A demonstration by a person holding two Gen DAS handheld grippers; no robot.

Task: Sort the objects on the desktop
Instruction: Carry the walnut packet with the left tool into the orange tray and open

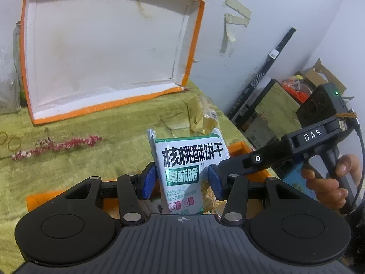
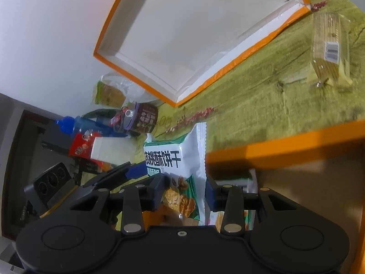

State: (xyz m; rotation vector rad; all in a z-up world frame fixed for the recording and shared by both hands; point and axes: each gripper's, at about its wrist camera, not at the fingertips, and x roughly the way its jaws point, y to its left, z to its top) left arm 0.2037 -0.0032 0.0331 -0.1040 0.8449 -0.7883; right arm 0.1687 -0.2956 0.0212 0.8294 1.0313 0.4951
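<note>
A white and green walnut biscuit packet (image 1: 187,166) stands upright between the blue pads of my left gripper (image 1: 182,180), which is shut on it. My right gripper (image 2: 186,194) also has the same packet (image 2: 182,178) between its pads and is shut on its lower part. The packet is held above an orange box (image 2: 285,146) near the table's front edge. The right gripper's body (image 1: 308,143) shows at the right in the left wrist view. A yellow cracker pack (image 1: 202,116) lies on the green cloth behind; it also shows in the right wrist view (image 2: 328,52).
An orange box lid (image 1: 109,45) with a white inside leans against the wall. Red beads (image 1: 57,147) and rubber bands (image 1: 13,142) lie on the green cloth. A blue bottle (image 2: 75,123), a jar (image 2: 143,116) and snack packs stand at the left. Clutter (image 1: 296,86) sits at the right.
</note>
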